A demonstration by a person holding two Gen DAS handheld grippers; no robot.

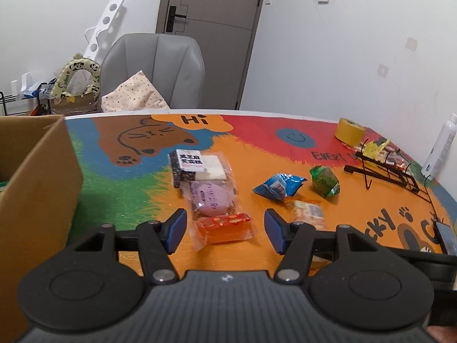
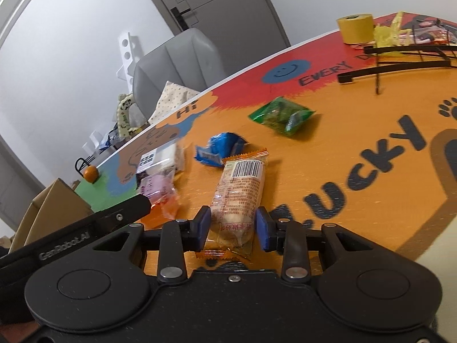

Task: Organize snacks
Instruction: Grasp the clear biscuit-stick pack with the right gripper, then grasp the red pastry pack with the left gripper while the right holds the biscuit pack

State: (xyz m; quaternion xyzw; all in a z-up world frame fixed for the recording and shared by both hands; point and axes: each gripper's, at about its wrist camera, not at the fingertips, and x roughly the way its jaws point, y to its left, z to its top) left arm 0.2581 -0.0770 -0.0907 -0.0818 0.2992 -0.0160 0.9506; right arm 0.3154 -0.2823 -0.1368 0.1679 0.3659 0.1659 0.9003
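Left wrist view: colourful cartoon surface (image 1: 357, 200), white walls, grey door (image 1: 211, 28), grey chair (image 1: 160, 65) behind far edge. Cardboard box (image 1: 37, 171) stands left of snack cluster. Left gripper (image 1: 225, 230) low over surface, fingers wide apart, holding nothing; orange jelly pack (image 1: 225, 230) lies between them, untouched. Pink bun pack (image 1: 211, 197) just beyond it.

Right wrist view: tilted. Only here: small orange fruit (image 2: 91, 173) near box. Right gripper (image 2: 231, 227) low, fingers partly open either side of biscuit bar (image 2: 240, 197); contact unclear. Yellow tape roll (image 2: 355, 28) far right.
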